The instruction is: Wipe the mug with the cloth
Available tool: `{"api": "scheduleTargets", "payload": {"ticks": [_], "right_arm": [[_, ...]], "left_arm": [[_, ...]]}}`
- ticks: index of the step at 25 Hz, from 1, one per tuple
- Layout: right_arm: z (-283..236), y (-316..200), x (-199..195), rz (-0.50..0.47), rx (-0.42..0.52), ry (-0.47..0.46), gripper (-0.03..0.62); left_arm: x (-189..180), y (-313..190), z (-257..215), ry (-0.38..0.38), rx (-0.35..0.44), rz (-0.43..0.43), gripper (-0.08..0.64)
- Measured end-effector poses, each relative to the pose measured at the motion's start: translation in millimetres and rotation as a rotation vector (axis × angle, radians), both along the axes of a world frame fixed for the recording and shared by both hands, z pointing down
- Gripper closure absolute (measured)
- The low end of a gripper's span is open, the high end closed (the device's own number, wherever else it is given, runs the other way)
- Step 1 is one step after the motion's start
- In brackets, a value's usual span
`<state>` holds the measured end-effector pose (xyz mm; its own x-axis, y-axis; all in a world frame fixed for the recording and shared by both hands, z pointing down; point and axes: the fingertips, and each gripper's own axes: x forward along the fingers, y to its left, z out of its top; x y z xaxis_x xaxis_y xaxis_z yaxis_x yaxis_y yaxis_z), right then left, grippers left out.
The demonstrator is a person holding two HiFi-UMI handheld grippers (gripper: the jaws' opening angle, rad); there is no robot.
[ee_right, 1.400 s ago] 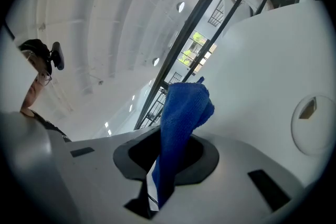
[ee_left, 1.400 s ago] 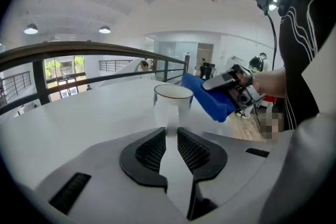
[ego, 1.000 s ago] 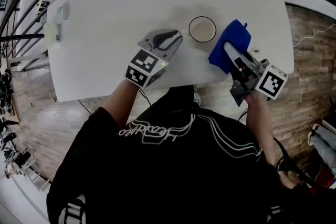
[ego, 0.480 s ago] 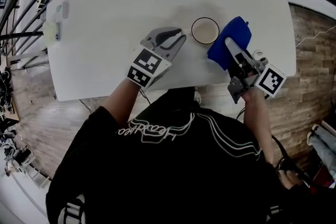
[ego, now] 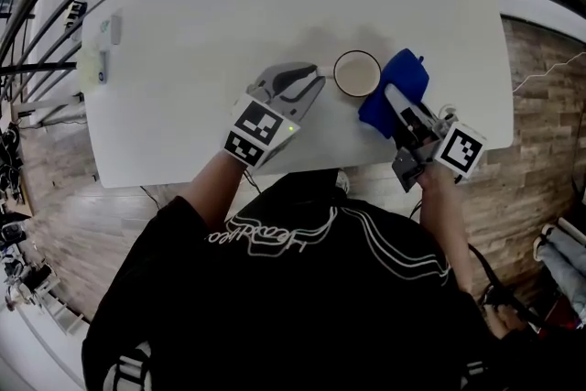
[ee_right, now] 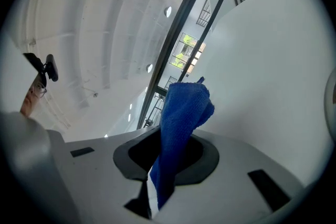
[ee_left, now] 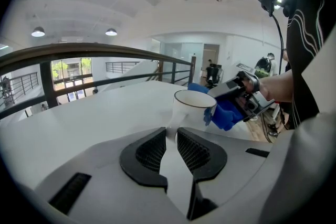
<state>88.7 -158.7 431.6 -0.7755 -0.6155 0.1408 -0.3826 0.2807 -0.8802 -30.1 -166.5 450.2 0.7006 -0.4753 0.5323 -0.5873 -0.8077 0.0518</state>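
A white mug (ego: 356, 73) stands near the front edge of the white table (ego: 201, 23), with its handle pointing left. My left gripper (ego: 316, 76) is shut on that handle. In the left gripper view the handle sits pinched between the ribbed pads (ee_left: 193, 150), and the mug (ee_left: 191, 110) rises just beyond them. My right gripper (ego: 400, 101) is shut on a blue cloth (ego: 392, 87). The cloth lies against the mug's right side. In the right gripper view the cloth (ee_right: 181, 123) stands up out of the right gripper (ee_right: 169, 157) and hides the mug.
Two small pale objects (ego: 99, 59) lie at the table's far left edge. A dark railing (ego: 37, 5) runs past the left side of the table. Wooden floor (ego: 540, 133) lies to the right, beyond the table's edge.
My right gripper has carried the blue cloth leftward, up against the mug's side. The left gripper stays shut on the mug's handle.
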Motion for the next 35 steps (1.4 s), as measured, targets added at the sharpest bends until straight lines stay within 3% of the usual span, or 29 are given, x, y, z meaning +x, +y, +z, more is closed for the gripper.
{"api": "scheduleTargets", "payload": {"ticks": [15, 22, 28, 35], "right_arm": [[19, -2, -2, -0.003, -0.073, 0.092, 0.538], [8, 3, 11, 0.003, -0.040, 0.065, 0.538], [-15, 5, 12, -0.032, 0.019, 0.002, 0.538], [-26, 3, 11, -0.075, 0.067, -0.005, 0.538]], "left_arm": [[-1, -3, 0, 0.012, 0.011, 0.001, 0.486], [-2, -11, 1, 0.012, 0.021, 0.003, 0.486], [1, -26, 2, 0.017, 0.013, 0.006, 0.489], [8, -42, 5, 0.009, 0.027, 0.027, 0.492]]}}
